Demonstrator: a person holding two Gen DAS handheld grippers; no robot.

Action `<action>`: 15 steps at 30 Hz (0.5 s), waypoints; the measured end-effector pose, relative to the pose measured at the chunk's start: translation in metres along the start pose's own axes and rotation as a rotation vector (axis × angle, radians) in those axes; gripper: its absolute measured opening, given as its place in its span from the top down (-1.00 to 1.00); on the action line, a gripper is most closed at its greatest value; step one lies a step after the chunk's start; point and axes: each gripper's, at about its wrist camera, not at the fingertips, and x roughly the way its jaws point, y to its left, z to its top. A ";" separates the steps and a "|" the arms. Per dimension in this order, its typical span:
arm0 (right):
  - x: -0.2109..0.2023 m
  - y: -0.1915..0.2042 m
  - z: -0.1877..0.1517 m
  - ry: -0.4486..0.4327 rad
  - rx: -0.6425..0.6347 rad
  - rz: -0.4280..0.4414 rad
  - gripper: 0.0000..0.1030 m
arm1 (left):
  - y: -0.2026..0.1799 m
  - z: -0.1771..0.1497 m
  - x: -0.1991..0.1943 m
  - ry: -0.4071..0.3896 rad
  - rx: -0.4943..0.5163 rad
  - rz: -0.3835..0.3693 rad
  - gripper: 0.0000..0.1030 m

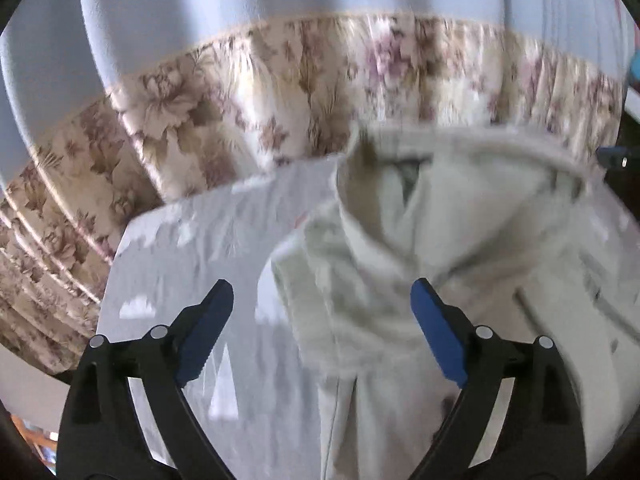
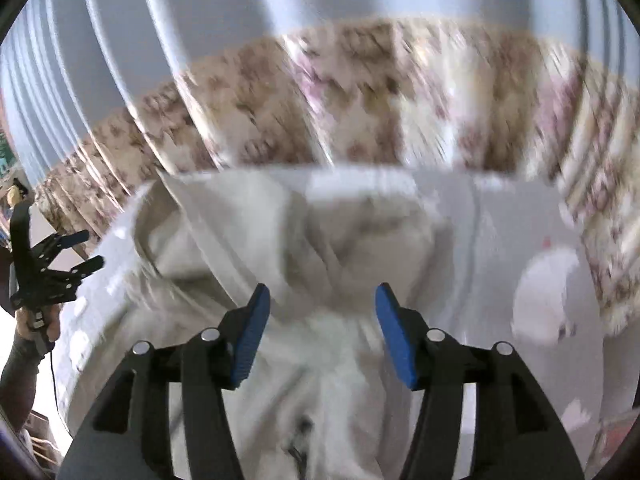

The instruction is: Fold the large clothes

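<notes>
Behind the pale grey desk [image 1: 192,240] hangs a flowered beige curtain [image 1: 168,112], blurred in both views. On the desk lies a cream fleece garment [image 1: 400,260], its lower part cut off. Left tool [image 1: 322,294] and right tool [image 2: 319,298] hover above it, jaws apart, gripping nothing.

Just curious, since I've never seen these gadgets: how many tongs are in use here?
2. The left tongs hang open above the cream garment; the right tongs hang open over the same garment. Neither grips cloth.
</notes>
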 end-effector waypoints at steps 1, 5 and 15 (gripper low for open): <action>0.000 0.010 0.009 -0.005 -0.028 0.001 -0.09 | 0.000 0.008 0.004 0.006 -0.003 -0.006 -0.75; 0.031 0.063 0.034 0.044 -0.168 0.004 -0.09 | -0.004 0.043 0.063 0.109 -0.005 0.010 -0.73; 0.113 0.076 0.062 0.130 -0.377 -0.319 0.73 | 0.004 0.091 0.130 0.164 -0.023 -0.019 0.91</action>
